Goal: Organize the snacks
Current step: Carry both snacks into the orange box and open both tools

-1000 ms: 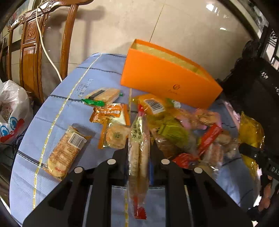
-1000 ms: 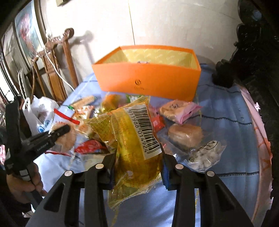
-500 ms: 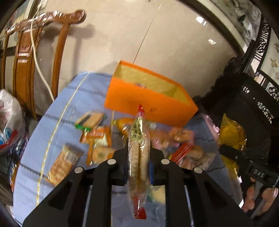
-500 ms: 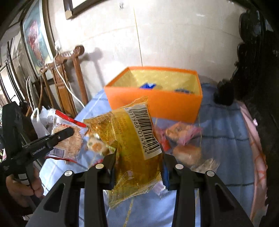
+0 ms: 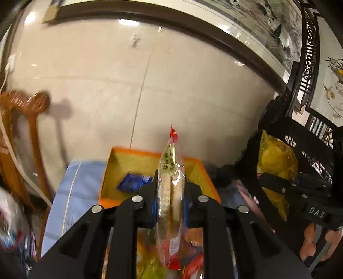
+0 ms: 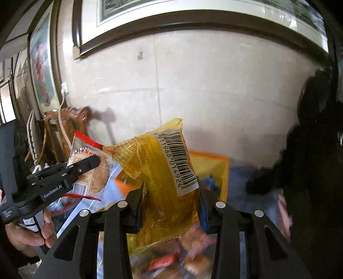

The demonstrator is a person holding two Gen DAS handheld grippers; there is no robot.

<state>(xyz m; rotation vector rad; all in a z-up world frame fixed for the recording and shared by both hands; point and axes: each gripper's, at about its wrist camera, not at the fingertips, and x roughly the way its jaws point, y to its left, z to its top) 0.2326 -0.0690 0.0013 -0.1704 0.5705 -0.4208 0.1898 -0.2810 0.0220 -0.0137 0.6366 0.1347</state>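
Above the orange box (image 5: 154, 171), a cracker pack (image 5: 170, 193) is clamped by the L gripper (image 5: 170, 191) & a yellow bag (image 6: 167, 182) by the R gripper (image 6: 170, 206).

A glossy cream tiled wall (image 5: 182, 81) is seen behind, with ceiling light reflected on it. A dark-framed painting (image 6: 193, 12) is hung above. A carved brown wooden chair (image 5: 23, 120) is placed left, a black lattice screen (image 5: 308, 64) right.
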